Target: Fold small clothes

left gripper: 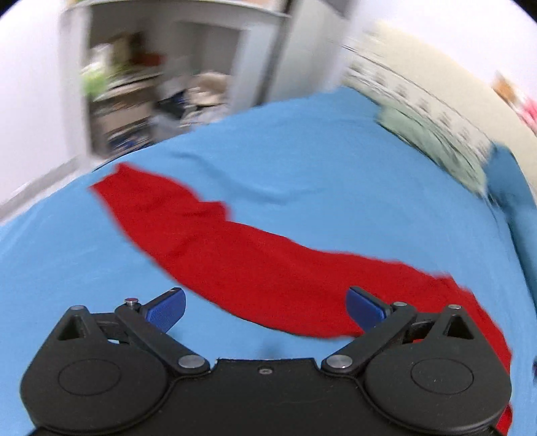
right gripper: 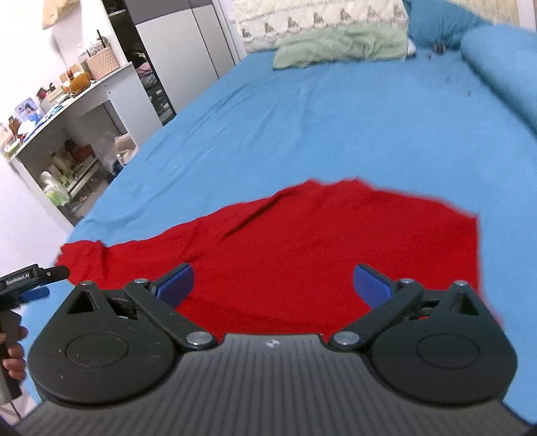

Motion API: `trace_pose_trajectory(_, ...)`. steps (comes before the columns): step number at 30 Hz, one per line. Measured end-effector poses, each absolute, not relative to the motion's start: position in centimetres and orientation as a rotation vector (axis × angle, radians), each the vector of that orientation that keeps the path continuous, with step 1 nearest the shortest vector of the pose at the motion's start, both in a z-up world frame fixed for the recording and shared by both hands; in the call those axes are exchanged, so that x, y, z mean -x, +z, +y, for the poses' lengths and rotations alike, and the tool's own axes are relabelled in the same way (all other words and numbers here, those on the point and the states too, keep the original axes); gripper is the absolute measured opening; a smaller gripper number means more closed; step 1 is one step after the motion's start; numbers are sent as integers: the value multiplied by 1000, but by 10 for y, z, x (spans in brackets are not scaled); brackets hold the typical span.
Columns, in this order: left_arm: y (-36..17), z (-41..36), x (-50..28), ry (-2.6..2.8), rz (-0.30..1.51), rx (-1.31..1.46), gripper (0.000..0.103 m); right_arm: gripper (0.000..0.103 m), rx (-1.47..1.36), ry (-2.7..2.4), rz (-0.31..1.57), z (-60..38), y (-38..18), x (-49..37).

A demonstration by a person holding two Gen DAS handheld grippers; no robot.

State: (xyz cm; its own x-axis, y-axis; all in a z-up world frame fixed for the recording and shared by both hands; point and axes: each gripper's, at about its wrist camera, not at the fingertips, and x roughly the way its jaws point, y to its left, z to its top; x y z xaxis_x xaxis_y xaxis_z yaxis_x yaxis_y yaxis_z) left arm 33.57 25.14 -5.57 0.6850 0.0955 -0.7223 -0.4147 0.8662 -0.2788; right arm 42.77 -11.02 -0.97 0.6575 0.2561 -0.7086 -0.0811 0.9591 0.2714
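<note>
Two blue pads are standing wide apart on the left gripper (left gripper: 265, 307), hovering over a red garment (left gripper: 235, 255) sprawling near the bed (left gripper: 302, 167) foot edge. Right gripper (right gripper: 273, 285) is likewise gaping, empty; soft, light cloth, probably best pinched at its corners.

Plain bright red garment (right gripper: 302, 248) on a solid sky-blue bed sheet (right gripper: 302, 127). Black tool (left gripper: 265, 310) bodies with dark blue fingertips (left gripper: 167, 307); same black and blue on the right tool (right gripper: 272, 285). Far off, pale green cloth (right gripper: 339, 47) against a cream quilt (right gripper: 319, 16) with small brown motifs.
</note>
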Motion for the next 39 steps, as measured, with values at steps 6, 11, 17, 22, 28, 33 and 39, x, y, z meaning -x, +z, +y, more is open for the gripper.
trace_pose_trajectory(6, -97, 330, -344, 410, 727, 571, 95, 103, -258, 153, 873, -60, -35, -428)
trace_pose_trajectory(11, -126, 374, -369, 420, 732, 652, 73, 103, -263, 127, 904, -36, -53, -430)
trace_pose_trajectory(17, -146, 398, -383, 445, 727, 682, 63, 103, -278, 108, 905, -15, -58, -432)
trace_pose_trajectory(22, -147, 401, -399, 472, 703, 656, 63, 103, -306, 98, 903, -9, -65, -436)
trace_pose_trajectory(28, -144, 402, -414, 502, 715, 659, 7, 103, -325, 89, 892, -16, -70, -438)
trace_pose_trajectory(33, -111, 381, -417, 467, 668, 577, 7, 103, -341, 84, 862, -33, -67, -437)
trace_pose_trajectory(39, -30, 288, -424, 260, 523, 456, 7, 103, -389, 69, 828, -74, -59, -431)
